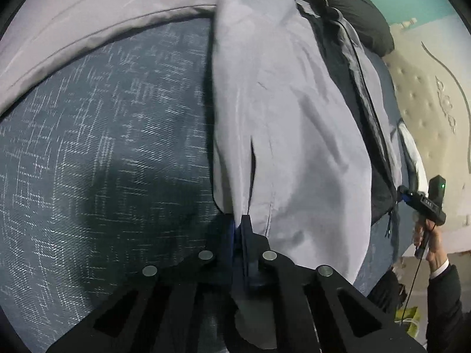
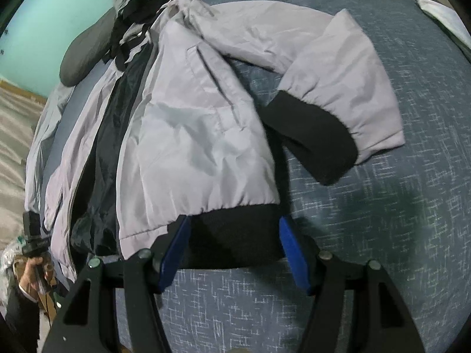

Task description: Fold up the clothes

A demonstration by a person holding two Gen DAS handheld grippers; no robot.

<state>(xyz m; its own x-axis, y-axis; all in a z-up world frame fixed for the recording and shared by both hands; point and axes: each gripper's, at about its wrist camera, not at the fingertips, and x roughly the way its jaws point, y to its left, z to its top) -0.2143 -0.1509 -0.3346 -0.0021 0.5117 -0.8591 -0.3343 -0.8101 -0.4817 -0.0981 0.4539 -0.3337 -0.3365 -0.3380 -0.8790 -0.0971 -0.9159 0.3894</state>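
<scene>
Grey jacket (image 2: 191, 135) spread on bed (image 2: 382, 235), long axis running away. Left gripper (image 1: 240, 235) jaws pinching front panel; right gripper (image 2: 232, 253) jaws wide, straddling black hem (image 2: 235, 235).

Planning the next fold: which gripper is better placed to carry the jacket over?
Left. The left gripper is shut on the jacket; the right gripper is open around the black hem.

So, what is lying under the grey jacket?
Under the grey jacket lies the dark blue patterned cover, visible all around it. A dark pillow shows behind the collar. What lies directly beneath the jacket body is covered.
</scene>
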